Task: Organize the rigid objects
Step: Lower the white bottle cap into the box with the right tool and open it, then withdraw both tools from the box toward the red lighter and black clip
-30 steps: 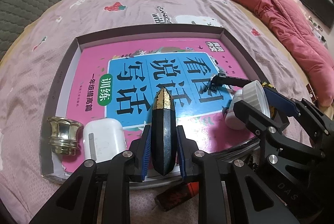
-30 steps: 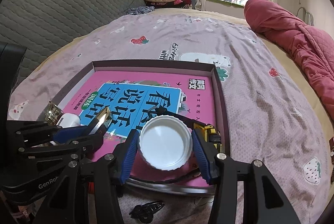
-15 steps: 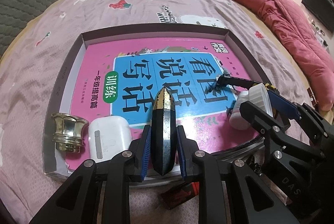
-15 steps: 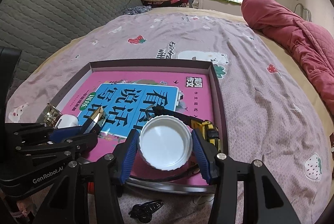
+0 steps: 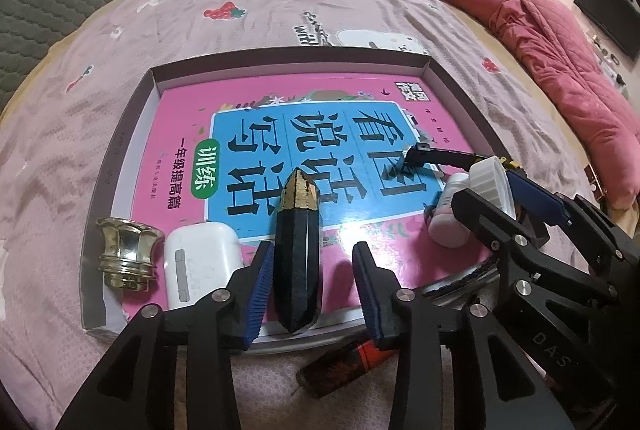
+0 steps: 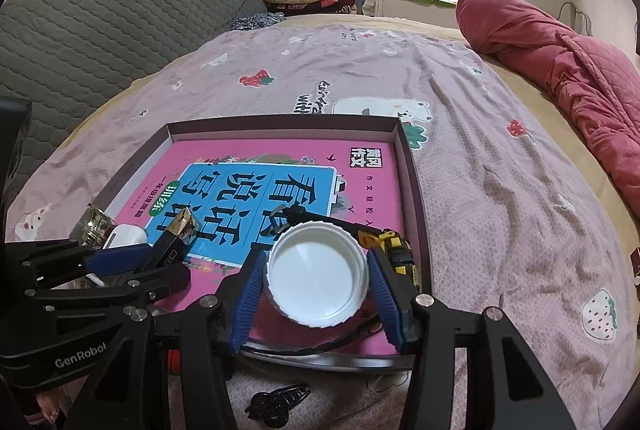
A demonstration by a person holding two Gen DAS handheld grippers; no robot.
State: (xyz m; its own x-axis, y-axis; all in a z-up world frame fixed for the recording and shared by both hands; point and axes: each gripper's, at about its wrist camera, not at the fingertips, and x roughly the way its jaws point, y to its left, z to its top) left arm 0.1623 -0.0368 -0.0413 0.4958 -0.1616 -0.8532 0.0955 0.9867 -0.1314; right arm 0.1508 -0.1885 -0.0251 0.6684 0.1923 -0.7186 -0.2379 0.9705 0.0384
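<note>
Since a second ago the left hand-held gripper (image 5: 312,284) is opening off the black crystal (image 5: 298,254), now laid in the tray (image 5: 120,149). Right hand-held gripper (image 6: 316,290) remains clamped on the white-capped bottle (image 6: 318,280); lighter (image 5: 344,364) and hair clip (image 6: 278,400) left outside.

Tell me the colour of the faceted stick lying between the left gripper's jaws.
Dark navy-black body with a gold tip; the faceted stick shows best in the left wrist view.

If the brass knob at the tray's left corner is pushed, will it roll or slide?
The brass knob stands on its flat base, so a low push would probably slide it on the tray. Its flared top is wider than the waist, so a high push might tip it; lying down, its round body could roll. Being shiny metal, it is probably heavy for its size and slippery.
</note>
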